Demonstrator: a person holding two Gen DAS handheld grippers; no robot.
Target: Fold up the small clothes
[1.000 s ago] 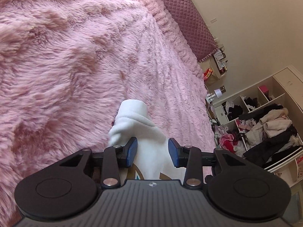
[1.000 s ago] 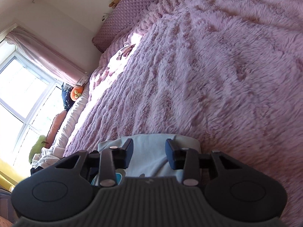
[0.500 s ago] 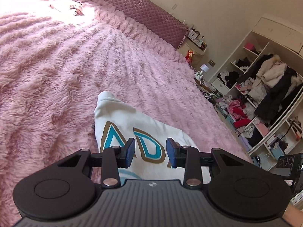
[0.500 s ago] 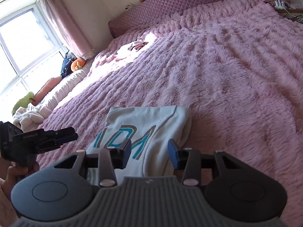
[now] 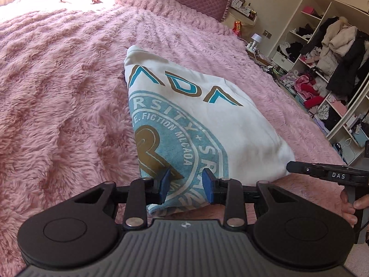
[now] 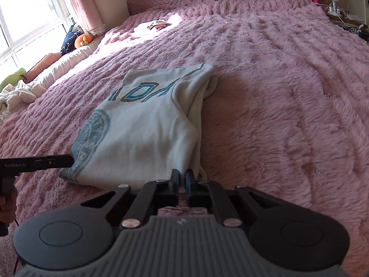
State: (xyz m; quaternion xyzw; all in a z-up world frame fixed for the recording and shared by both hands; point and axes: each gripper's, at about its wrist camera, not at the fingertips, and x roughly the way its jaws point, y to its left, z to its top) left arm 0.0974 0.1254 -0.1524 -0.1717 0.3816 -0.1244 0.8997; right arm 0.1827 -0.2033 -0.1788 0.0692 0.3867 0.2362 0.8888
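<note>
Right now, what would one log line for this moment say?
shirt: folded on bed | left gripper: open at hem | right gripper: shut on shirt corner

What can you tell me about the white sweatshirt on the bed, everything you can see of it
The white sweatshirt looks like soft fleece, printed with teal and brown block letters above a round teal seal reading partly "FICTION". It lies folded into a long, narrow bundle, flat on the fluffy pink blanket, one side showing stacked layers. The left gripper sits open over its near edge; the right gripper is nearly closed at its near right corner, though whether it pinches fabric is unclear.
</note>
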